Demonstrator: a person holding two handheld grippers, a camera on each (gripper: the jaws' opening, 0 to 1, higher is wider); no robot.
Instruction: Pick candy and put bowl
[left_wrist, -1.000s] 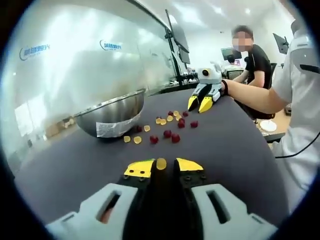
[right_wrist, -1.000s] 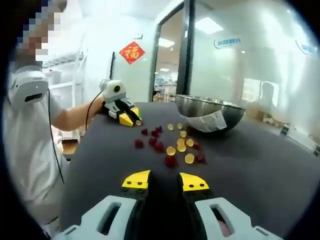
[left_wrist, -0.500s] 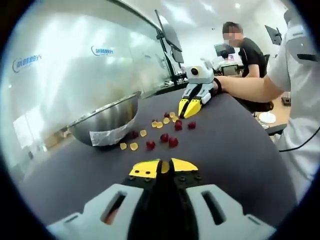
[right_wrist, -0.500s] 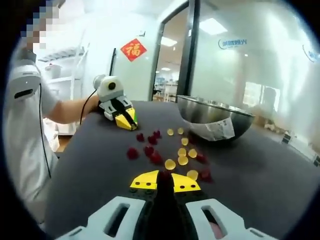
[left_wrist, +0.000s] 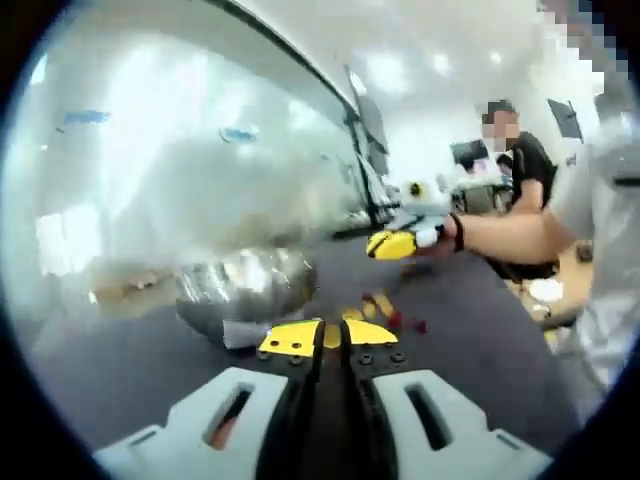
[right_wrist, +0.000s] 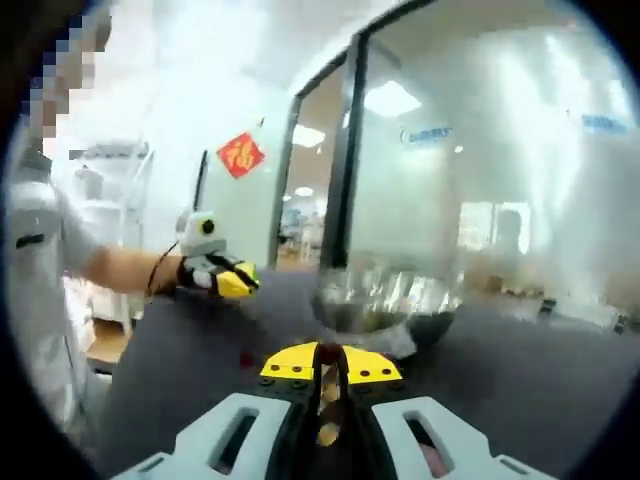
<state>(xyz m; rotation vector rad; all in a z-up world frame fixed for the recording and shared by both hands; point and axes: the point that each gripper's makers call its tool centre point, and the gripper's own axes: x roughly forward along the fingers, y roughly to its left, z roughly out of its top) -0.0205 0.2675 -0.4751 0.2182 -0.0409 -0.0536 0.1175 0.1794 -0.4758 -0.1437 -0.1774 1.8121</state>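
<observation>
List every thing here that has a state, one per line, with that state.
left gripper: shut on a yellow candy.
right gripper: shut on a red candy.
metal bowl: upright on the dark table, contents hidden by blur.
loose candies: lying on the table beside the bowl.

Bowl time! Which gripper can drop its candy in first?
Probably right. Both grip candy, but the right gripper has the bowl straight ahead; the left gripper has it off to one side.

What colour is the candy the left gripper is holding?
Yellow. The candy sits pinched between the left gripper's tips, seen best in the left gripper view.
</observation>
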